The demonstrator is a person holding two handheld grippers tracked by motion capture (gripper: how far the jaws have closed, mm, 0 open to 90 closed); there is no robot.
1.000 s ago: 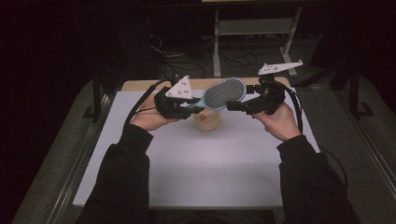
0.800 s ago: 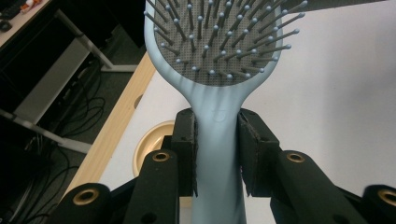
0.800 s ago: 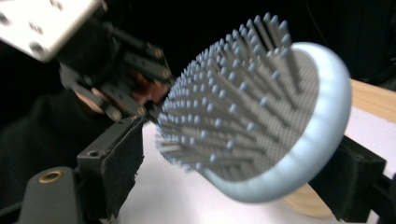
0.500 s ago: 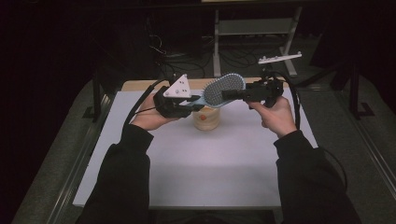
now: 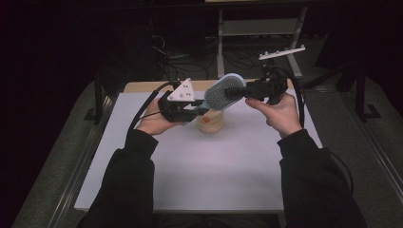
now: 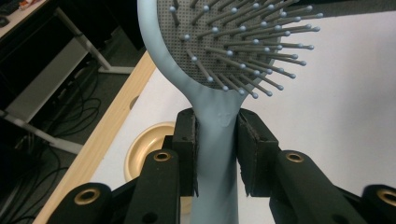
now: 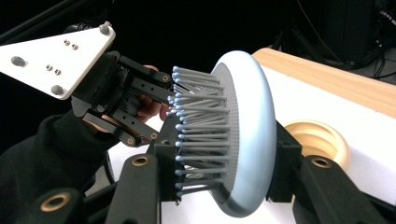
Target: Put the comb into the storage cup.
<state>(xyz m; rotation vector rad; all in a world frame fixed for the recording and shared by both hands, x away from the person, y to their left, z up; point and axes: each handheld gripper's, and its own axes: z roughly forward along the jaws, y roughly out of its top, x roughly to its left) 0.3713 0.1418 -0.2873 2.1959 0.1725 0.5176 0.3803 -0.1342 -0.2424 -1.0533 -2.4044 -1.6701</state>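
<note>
Between the earlier frames and this one, the right gripper (image 5: 237,90) rose slightly above the table while its jaws had just been closing, the head of the hairbrush (image 5: 222,92) lying between them. In the right gripper view, the two black jaws pressed on the brush head from opposite sides: one pad bore against the bristle tips (image 7: 187,126), the other against the smooth pale-blue back (image 7: 247,135). The left gripper (image 5: 197,109) stayed where it was, clamped on the brush handle (image 6: 215,154); in the left gripper view both pads touched the handle just below the point where it widened into the head, and the bristled face (image 6: 233,42) pointed toward the camera.

In the high view the hairbrush was held in the air between the two grippers, above the far middle of the white table mat (image 5: 214,175), with its handle toward the person's left and its head toward the right. A tan round bowl (image 5: 210,122) stood on the mat directly beneath the brush, near the left gripper, and was not touched by either tool. A wooden board edge (image 5: 142,86) ran along the far side of the mat. The left hand (image 5: 154,121) and right hand (image 5: 278,111) each wrapped the body of its gripper, dark sleeves (image 5: 128,185) entering from the bottom.
</note>
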